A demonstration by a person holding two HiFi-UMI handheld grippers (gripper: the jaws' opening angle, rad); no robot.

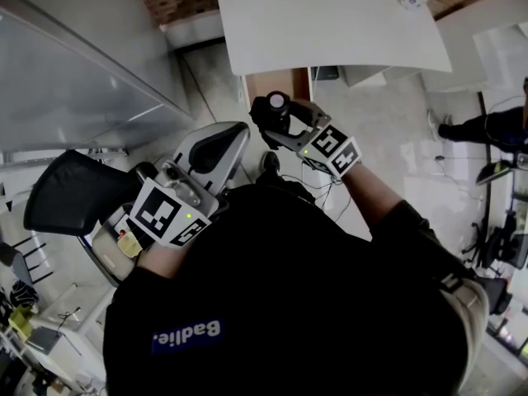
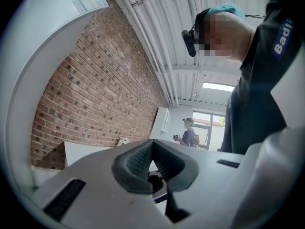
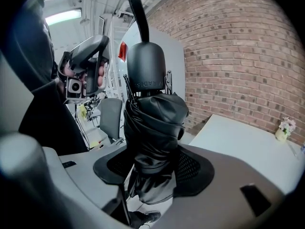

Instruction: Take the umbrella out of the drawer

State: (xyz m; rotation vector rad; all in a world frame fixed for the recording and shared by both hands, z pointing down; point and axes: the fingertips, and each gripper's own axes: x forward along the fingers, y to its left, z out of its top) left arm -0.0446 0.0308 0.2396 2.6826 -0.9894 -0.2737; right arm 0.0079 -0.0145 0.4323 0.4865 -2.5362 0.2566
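Note:
A folded black umbrella [image 3: 155,128] stands upright between the jaws of my right gripper [image 3: 153,170], which is shut on its bunched fabric. Its rounded handle [image 3: 145,70] points up, with a strap running off the top. In the head view the right gripper [image 1: 279,126] holds the umbrella [image 1: 275,107] in the air in front of the person's chest, near the white table's edge. My left gripper [image 1: 224,143] hovers lower left, its dark pads [image 2: 138,163] pressed together with nothing between them. The left gripper [image 3: 86,66] also shows in the right gripper view.
A white table [image 1: 330,23] lies ahead, with a brown unit [image 1: 276,82] under its near edge. A black office chair [image 1: 74,192] stands at the left beside cluttered desks. Brick wall [image 3: 238,56] runs behind. One person [image 1: 495,126] stands at the far right, and a person [image 2: 188,133] stands by a window.

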